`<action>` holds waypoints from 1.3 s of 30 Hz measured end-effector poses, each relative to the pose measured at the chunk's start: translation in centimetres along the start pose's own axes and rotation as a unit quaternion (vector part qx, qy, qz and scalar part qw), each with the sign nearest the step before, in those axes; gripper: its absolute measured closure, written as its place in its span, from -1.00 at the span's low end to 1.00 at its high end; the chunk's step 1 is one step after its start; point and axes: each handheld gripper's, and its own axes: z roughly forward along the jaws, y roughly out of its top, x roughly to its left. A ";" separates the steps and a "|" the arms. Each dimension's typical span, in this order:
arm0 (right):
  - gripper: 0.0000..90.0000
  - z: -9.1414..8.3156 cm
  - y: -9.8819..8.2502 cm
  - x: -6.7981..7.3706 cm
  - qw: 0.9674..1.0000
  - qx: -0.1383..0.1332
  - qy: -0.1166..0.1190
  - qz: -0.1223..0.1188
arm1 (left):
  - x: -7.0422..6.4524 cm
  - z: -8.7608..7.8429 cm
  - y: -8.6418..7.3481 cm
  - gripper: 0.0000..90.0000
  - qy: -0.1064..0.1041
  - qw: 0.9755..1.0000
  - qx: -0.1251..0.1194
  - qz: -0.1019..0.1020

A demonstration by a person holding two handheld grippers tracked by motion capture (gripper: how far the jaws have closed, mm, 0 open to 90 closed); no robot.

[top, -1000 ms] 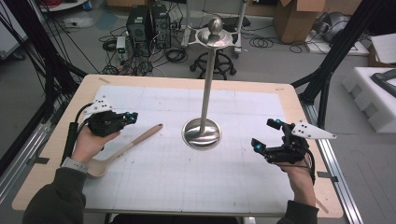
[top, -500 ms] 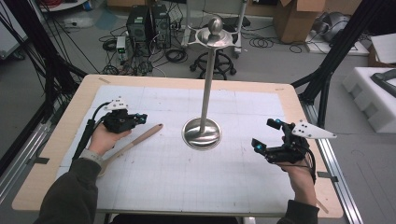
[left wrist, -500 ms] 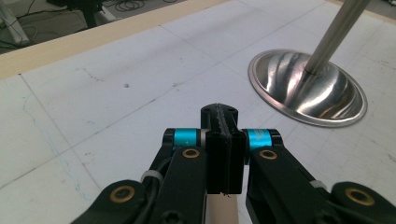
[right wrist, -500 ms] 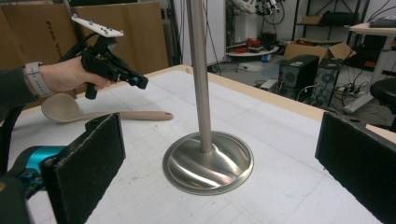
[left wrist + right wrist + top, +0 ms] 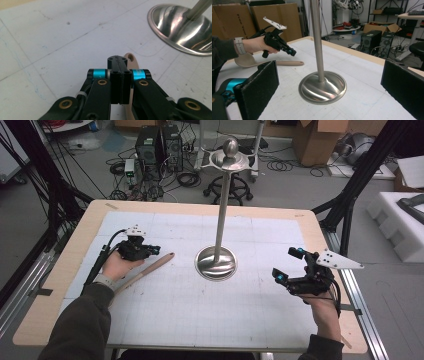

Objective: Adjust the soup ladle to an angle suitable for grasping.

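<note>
While the left claw (image 5: 154, 250) is hovering just above the handle end of the long pale wooden spoon (image 5: 145, 271), its two black jaws are pressing flat against each other with nothing between them, as the left gripper view makes plain. That spoon is lying flat on the white gridded surface (image 5: 200, 320), at about nine o'clock from the polished steel stand with a round domed base and a tall thin pole (image 5: 216, 262); its handle tip is pointing toward the stand's base and its bowl end is sitting under the person's left hand (image 5: 117, 266). In the left gripper view the rounded wooden tip (image 5: 131, 58) is peeking out just beyond the closed jaws, with the stand's shiny base (image 5: 182, 32) up at two o'clock, near but apart from the spoon.

At about four o'clock from the stand, the right claw (image 5: 288, 262) is resting low over the surface in the person's right hand (image 5: 320, 307), its jaws standing wide apart and holding nothing. Between those jaws, the right gripper view is showing the stand's pole (image 5: 317, 40) rising upright from the base, and farther off the left claw (image 5: 292, 52) poised over the spoon (image 5: 287, 63).
</note>
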 end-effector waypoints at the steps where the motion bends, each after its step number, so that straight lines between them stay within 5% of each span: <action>1: -0.99 0.0 0.0 0.0 1.000 -0.002 -0.001 0.001 | 0.1 0.0 0.2 0.99 0.000 1.000 -0.002 -0.001; 8: -0.99 -0.3 0.0 -0.3 1.000 -0.005 -0.002 0.000 | 0.8 1.0 0.5 0.99 -0.002 1.000 0.009 -0.017; 18: -0.99 -0.5 0.0 -0.2 1.000 -0.008 -0.001 0.004 | 0.5 3.3 0.2 0.99 -0.011 0.999 0.052 -0.004; 32: -0.99 -0.6 -0.2 -0.3 1.000 -0.008 -0.001 0.007 | 0.7 3.4 -0.1 1.00 -0.049 0.997 0.051 -0.026; 39: -0.99 -0.3 -0.1 -0.1 1.000 -0.009 0.008 0.006 | 0.1 3.5 -0.1 1.00 -0.053 0.997 0.055 0.001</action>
